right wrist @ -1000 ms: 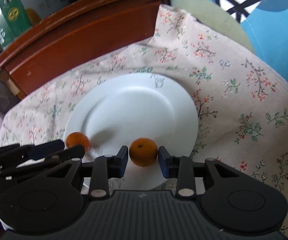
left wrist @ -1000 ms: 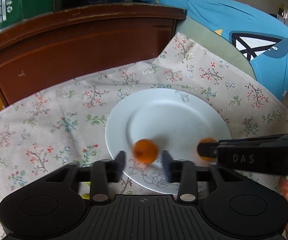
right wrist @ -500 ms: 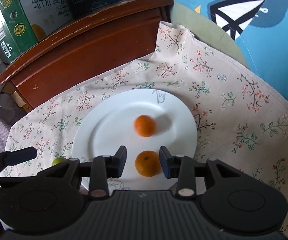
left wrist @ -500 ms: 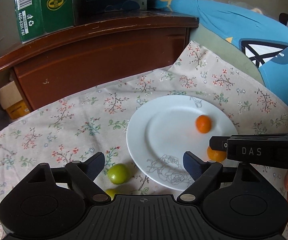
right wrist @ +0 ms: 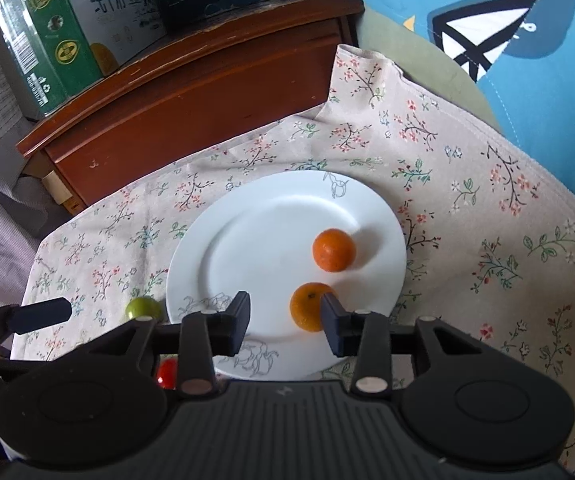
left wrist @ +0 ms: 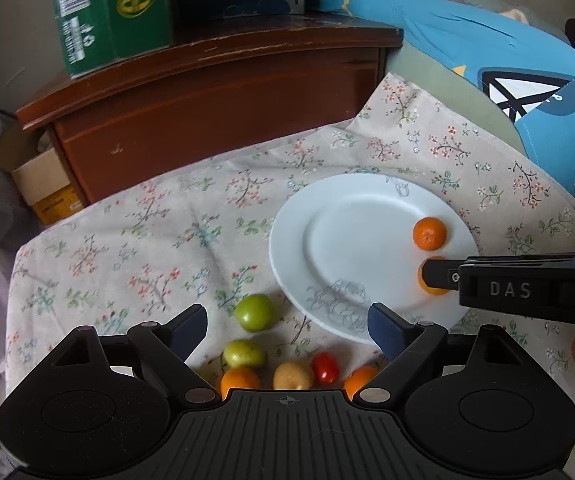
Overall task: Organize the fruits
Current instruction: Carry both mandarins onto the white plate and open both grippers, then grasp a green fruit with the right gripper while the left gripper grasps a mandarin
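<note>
A white plate (left wrist: 351, 248) (right wrist: 255, 240) lies on a floral cloth. Two small oranges rest on it: one (left wrist: 429, 233) (right wrist: 334, 250) toward the right rim, another (right wrist: 307, 307) nearer me, half hidden behind the right gripper in the left wrist view (left wrist: 427, 286). My left gripper (left wrist: 287, 326) is wide open and empty above loose fruit: two green fruits (left wrist: 254, 313) (left wrist: 244, 353), an orange (left wrist: 239, 381), a yellow fruit (left wrist: 292, 376), a red cherry tomato (left wrist: 326, 367) and another orange (left wrist: 360, 378). My right gripper (right wrist: 285, 322) is open, the near orange just off its right finger.
A brown wooden cabinet (left wrist: 207, 92) stands behind the cloth, with green and blue cartons (left wrist: 107, 12) on top. A blue cushion (left wrist: 487, 80) lies at the right. A green fruit (right wrist: 143, 308) and the cherry tomato (right wrist: 167, 372) show left of the plate in the right wrist view.
The left gripper let go of its orange, which rolled to the plate's right side, then pulled back and left over the loose fruit. The right gripper opened and rose off the second orange.
</note>
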Demonstrator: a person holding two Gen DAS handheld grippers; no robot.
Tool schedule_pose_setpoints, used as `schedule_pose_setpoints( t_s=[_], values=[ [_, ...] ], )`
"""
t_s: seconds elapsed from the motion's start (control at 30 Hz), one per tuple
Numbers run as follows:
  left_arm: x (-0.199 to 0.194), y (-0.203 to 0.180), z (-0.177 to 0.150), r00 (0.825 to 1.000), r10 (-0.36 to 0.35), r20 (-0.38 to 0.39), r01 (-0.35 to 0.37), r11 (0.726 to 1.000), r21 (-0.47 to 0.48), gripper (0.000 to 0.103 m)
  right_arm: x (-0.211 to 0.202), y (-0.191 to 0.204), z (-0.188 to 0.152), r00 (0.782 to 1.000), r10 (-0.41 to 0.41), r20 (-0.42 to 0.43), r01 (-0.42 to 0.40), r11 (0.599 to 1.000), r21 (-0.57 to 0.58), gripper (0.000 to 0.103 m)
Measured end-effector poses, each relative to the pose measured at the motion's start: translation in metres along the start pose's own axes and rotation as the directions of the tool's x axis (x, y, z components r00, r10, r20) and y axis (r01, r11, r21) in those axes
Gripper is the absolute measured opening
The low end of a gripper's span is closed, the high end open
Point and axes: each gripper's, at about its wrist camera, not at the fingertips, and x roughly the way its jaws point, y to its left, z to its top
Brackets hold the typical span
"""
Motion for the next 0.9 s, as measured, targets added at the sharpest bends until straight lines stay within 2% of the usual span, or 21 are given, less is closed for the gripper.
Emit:
schedule_pose_setpoints(
  t_s=[0.27,0.57,0.9],
  values=[
    [-0.008,0.014,-0.019,0.999,0.039,-0.037,-0.041,0.998,-0.046,0.090,-0.008,0.009,-0.013,1.000,0.026,-0.013,-0.026,1.000,-0.018,0.040],
    [-0.024,0.028,-0.038,0.996,0.073,-0.042,-0.075,0.995,-0.064,0.090,-0.022,0.015,-0.041,0.998,0.048,-0.040,-0.048,0.999,-0.015,0.040],
    [-0.040,0.062,-0.065,0.989,0.120,-0.081,-0.132,0.978,-0.160,0.090,-0.030,0.026,-0.072,0.988,0.121,-0.091,-0.124,0.992,-0.028,0.042]
  ],
)
